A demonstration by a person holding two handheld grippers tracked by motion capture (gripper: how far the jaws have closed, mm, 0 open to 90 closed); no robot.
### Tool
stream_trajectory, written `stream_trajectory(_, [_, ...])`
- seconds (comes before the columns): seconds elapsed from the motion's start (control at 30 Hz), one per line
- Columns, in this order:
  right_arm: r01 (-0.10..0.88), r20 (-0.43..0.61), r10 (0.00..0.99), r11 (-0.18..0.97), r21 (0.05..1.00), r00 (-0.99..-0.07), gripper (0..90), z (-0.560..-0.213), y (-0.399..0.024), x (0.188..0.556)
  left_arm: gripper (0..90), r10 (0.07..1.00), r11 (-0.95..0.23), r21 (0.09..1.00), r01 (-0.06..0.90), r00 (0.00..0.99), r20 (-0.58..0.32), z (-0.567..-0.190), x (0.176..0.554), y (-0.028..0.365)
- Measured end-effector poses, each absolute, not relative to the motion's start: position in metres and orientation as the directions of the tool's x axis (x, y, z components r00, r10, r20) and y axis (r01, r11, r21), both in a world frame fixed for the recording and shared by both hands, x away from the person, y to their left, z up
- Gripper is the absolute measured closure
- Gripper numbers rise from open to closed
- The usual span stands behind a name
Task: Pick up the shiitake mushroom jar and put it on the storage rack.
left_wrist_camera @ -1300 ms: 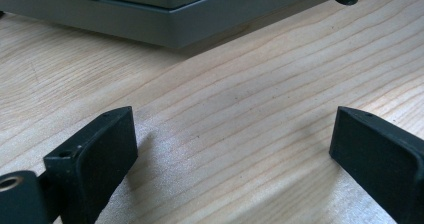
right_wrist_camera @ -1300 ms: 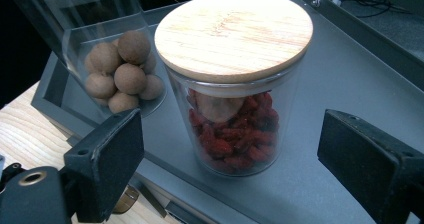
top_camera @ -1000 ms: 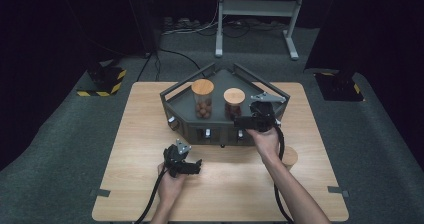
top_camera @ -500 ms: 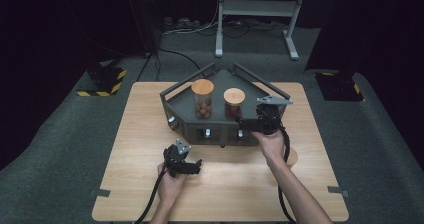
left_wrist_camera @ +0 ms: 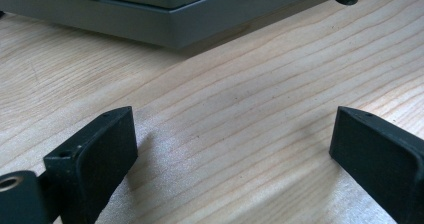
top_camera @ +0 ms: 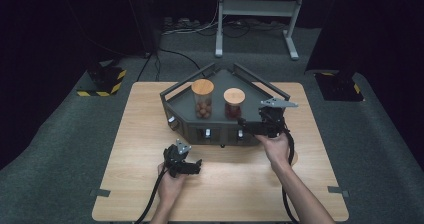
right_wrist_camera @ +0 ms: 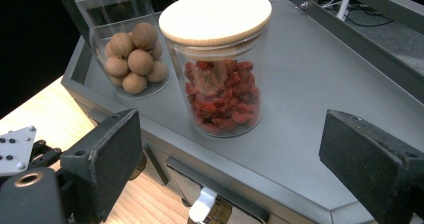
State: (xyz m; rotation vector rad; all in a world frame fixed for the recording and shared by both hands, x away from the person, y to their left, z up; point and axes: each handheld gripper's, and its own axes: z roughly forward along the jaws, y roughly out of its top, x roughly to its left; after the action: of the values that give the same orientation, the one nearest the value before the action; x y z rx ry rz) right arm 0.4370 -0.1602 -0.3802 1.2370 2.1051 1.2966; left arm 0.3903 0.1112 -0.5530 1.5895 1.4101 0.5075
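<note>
Two bare forearms, no sleeves, came in at the near edge of the table (top_camera: 125, 134). Each hand carried a black gripper. The left gripper (top_camera: 196, 165), nearer that edge, was boxy, with a small grey three-cornered plate on top and a black cable trailing back. The right gripper (top_camera: 245, 125) bore a larger grey plate with dark screw holes and a thick black cable looping along the arm. Both had two flat, rectangular matte-black pads (left_wrist_camera: 102, 149); a brass-coloured ringed hole sat by the left-hand pad.
</note>
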Motion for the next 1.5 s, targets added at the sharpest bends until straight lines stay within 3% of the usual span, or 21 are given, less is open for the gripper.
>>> stream_trajectory(1.5, [0.464, 0.132, 0.84, 0.155, 0.872, -0.527, 10.4, -0.386, -0.205, 0.42, 4.9, 0.93, 0.081, 0.831, 0.55, 0.258, -0.261, -0.553, 0.39, 0.111])
